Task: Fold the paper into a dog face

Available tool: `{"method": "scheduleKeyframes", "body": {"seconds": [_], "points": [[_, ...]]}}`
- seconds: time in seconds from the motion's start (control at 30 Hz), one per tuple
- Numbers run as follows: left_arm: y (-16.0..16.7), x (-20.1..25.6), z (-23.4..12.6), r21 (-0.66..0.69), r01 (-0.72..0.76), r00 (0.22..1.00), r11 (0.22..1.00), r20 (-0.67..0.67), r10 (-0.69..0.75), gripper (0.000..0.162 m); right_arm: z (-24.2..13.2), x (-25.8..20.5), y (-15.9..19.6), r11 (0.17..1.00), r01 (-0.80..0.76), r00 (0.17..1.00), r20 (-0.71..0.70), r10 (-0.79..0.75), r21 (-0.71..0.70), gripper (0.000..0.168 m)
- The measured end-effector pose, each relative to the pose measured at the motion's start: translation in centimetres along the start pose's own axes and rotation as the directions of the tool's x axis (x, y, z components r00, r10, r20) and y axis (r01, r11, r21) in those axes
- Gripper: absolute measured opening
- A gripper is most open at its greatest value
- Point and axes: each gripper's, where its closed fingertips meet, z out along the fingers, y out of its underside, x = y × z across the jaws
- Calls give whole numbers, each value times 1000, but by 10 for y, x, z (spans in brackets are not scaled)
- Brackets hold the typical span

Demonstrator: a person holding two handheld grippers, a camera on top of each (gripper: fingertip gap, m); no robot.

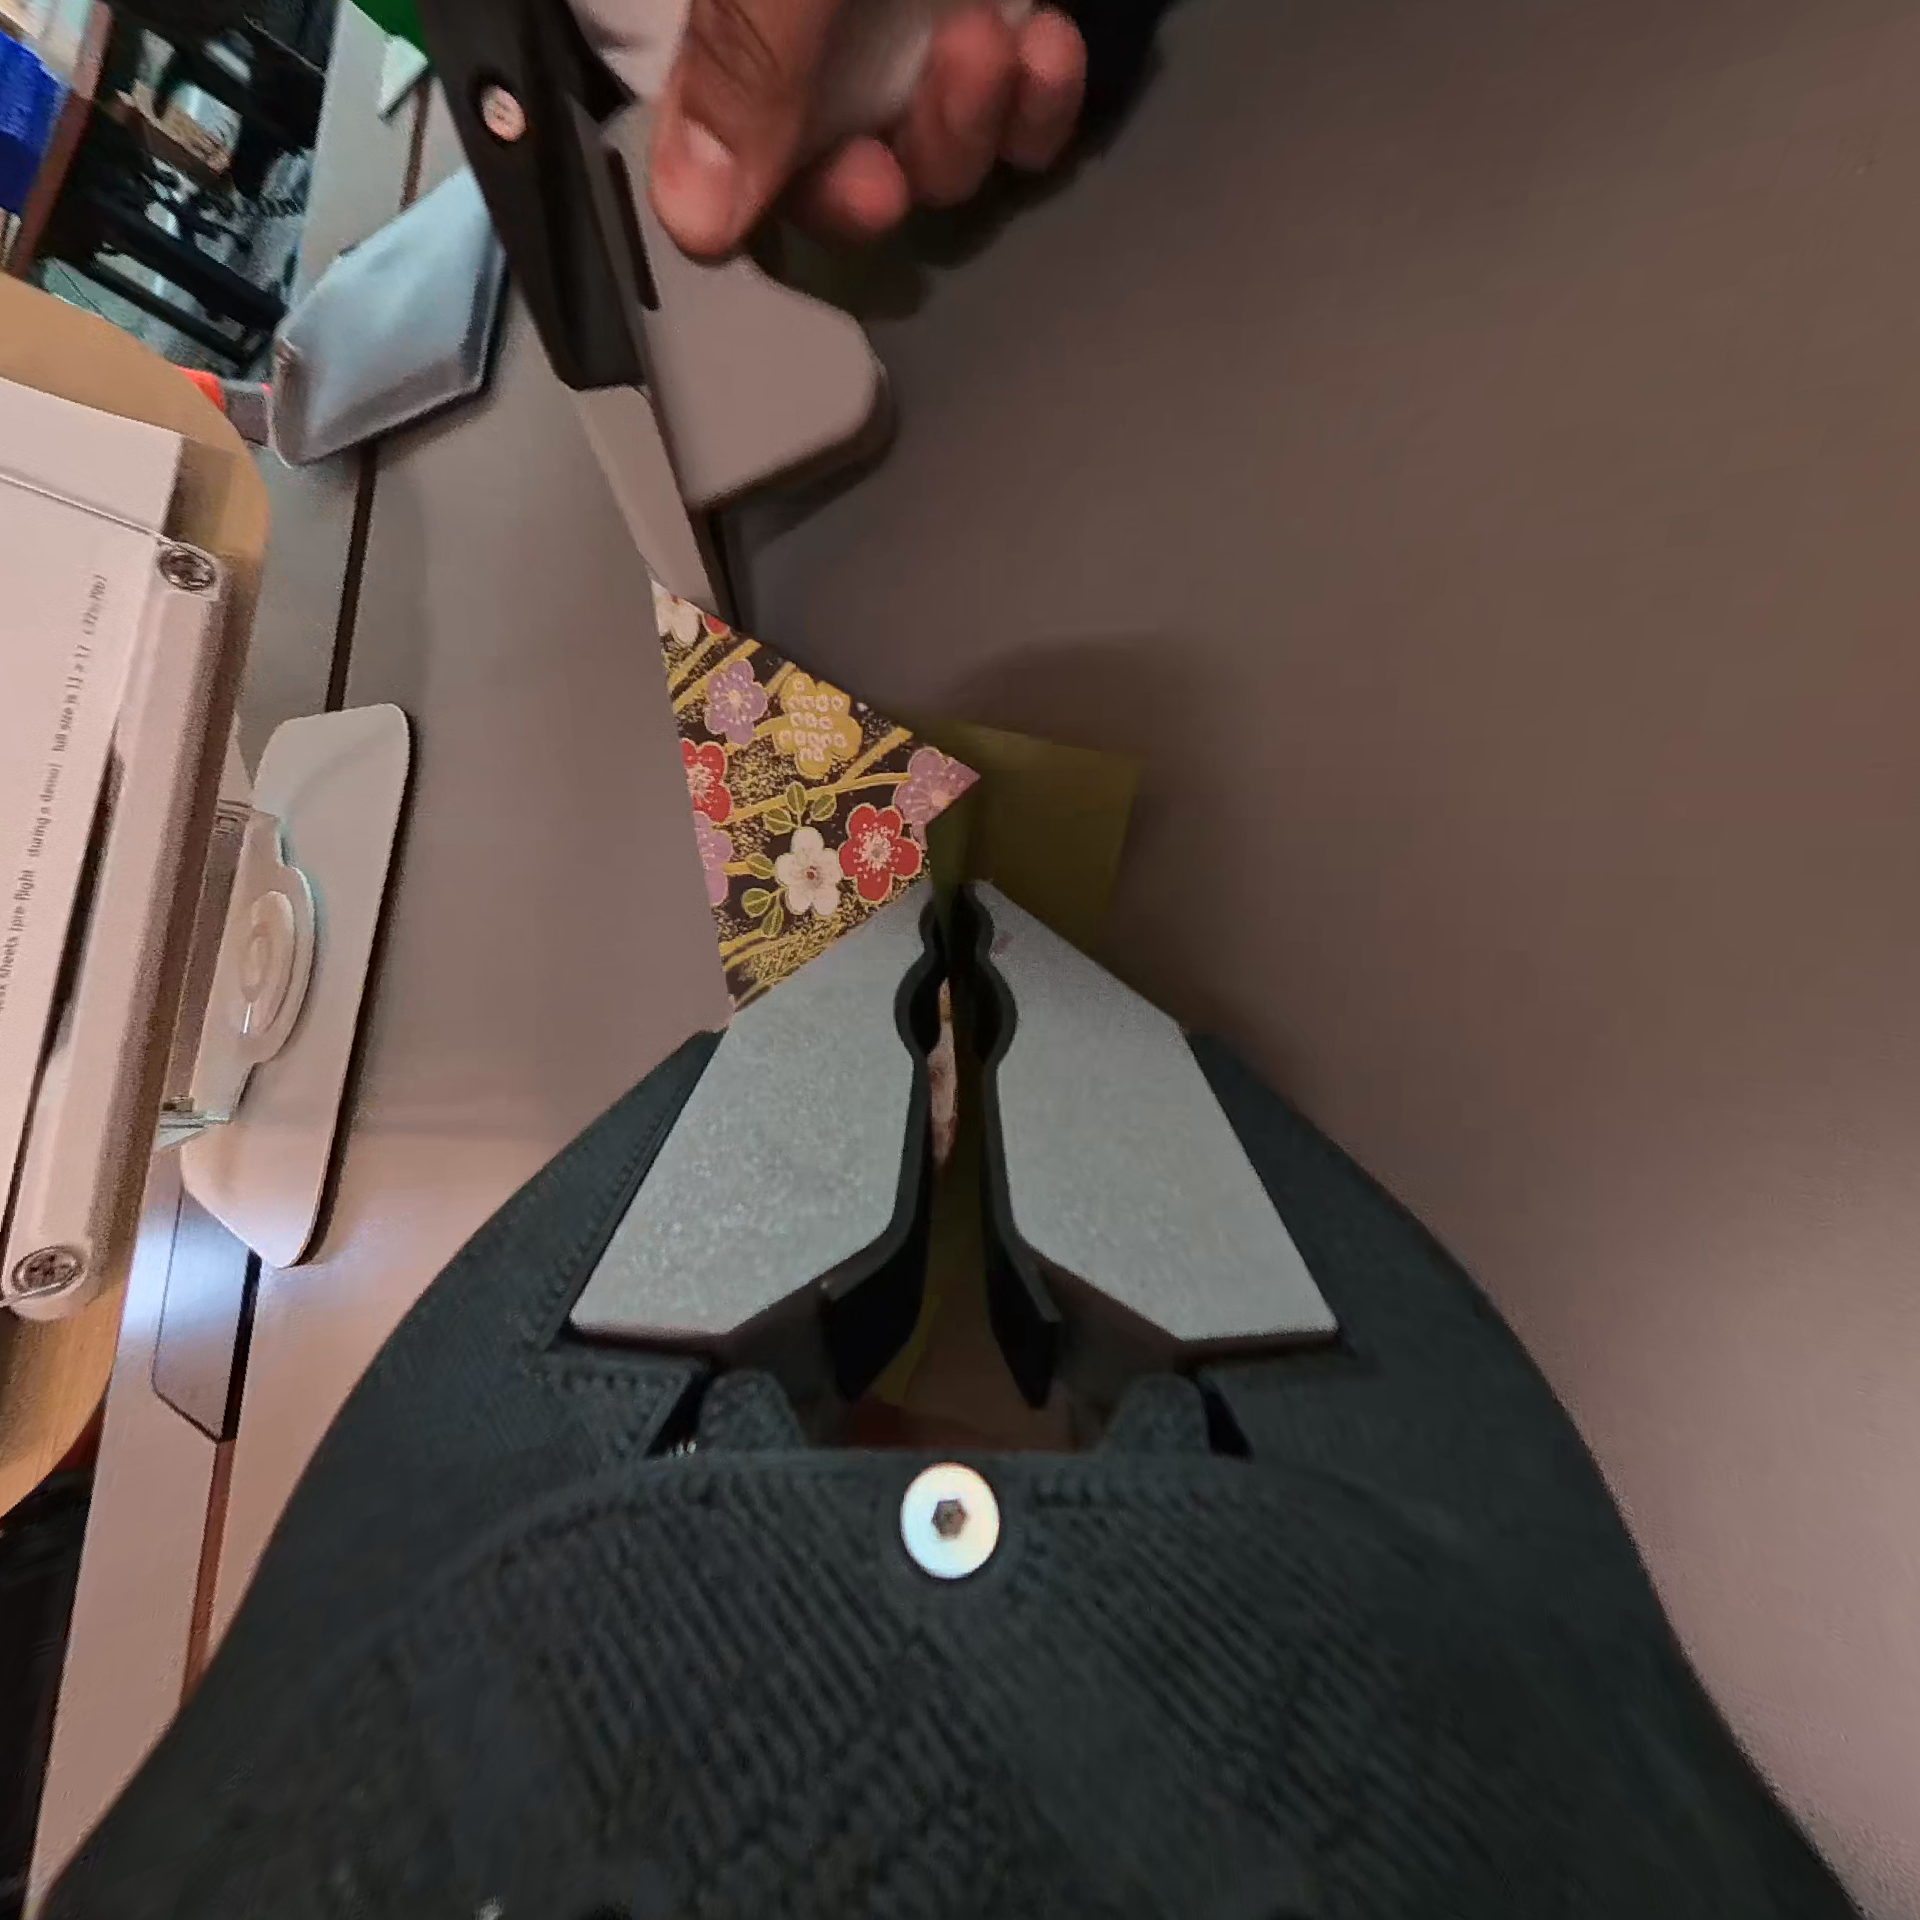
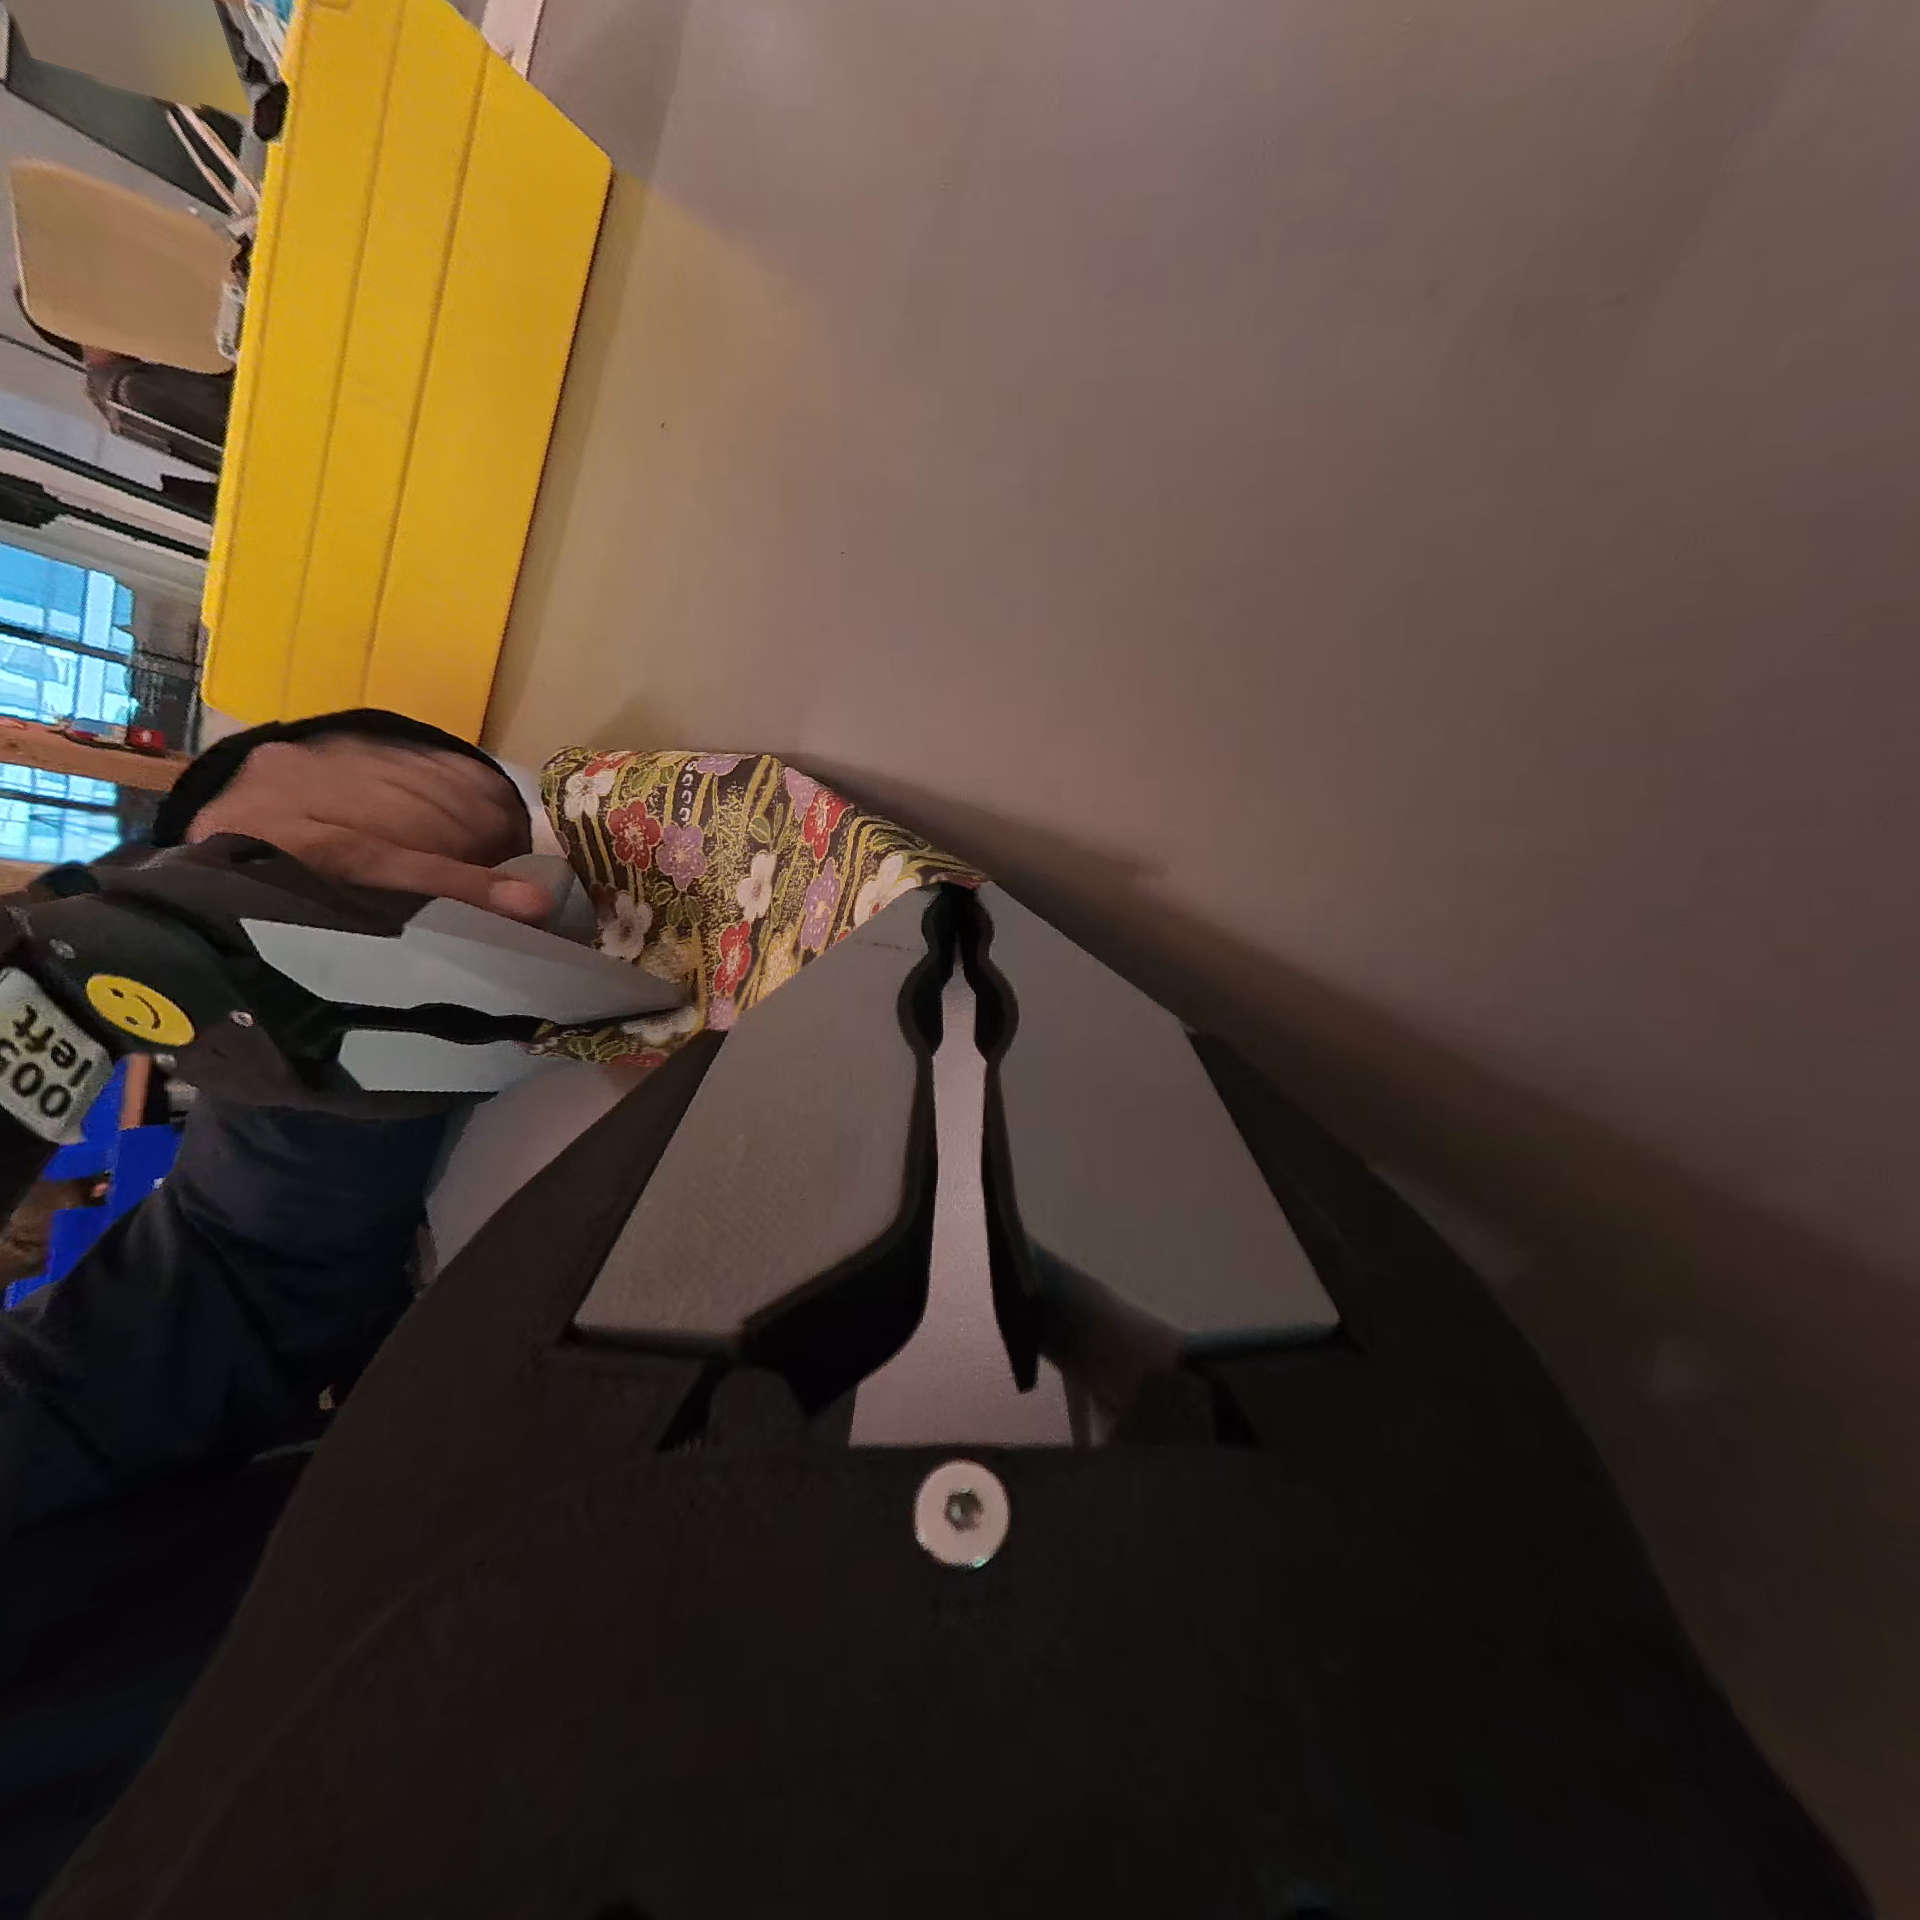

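A: Left claw (image 1: 958, 904)?
B: Pinched on the floral origami paper (image 1: 805, 805), plain yellow-green underside showing behind the tips.
A: Right claw (image 2: 961, 904)?
B: Clamped on a corner of the same sheet, raised off the grey table (image 2: 1351, 468).
A: Nearby?
B: Yellow bin (image 2: 405, 395) at the far edge.

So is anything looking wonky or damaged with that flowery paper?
Nothing torn. The floral paper is lifted off the table and bowed between the two grippers, left gripper and right gripper, each pinched shut on a corner. That seems normal mid-fold.
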Motion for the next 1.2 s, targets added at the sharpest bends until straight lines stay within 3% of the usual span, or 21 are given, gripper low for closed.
{"method": "scheduleKeyframes", "body": {"seconds": [0.13, 0.3, 0.47, 0.6, 0.73, 0.87, 0.93, 1.07, 1.2], "points": [[0, 6, 5, -11, -2, 1000, 1000, -19, 2, 0, -6, 8, -4, 999, 31, 997, -73, -29, 17, 0], [-15, 4, 5, 41, 57, 998, 998, -12, -57, 0, 2, 0, -2, 1000, 17, 1000, -21, -17, 21, 0], [-7, 8, -2, 4, -39, 999, 999, -14, 39, 0, 1, 0, -2, 1000, 9, 1000, -22, -8, 26, 0], [-12, 14, -7, 74, -43, 998, 996, -45, 46, 0, -1, 2, -2, 1000, 2, 1000, -21, -2, 25, 0], [-4, 19, -4, 53, -74, 995, 996, -58, 77, 0, -11, 5, -2, 1000, 23, 997, -74, -21, 21, 0], [-4, 19, -3, 76, -52, 996, 996, -67, 57, 0, -37, -33, -17, 988, 66, 995, 61, -75, 141, 0], [-5, 18, -3, 84, -44, 997, 996, -66, 50, 0, -28, -57, -6, 985, 142, 982, 111, -152, 94, 0], [-4, 17, -3, 90, -41, 997, 995, -63, 46, 0, 20, -68, 32, 961, 251, 967, 69, -244, -117, 0], [0, 15, -5, 68, -61, 997, 996, -46, 64, 0, 38, -57, 39, 950, 261, 964, 1, -265, -171, 0]]}}
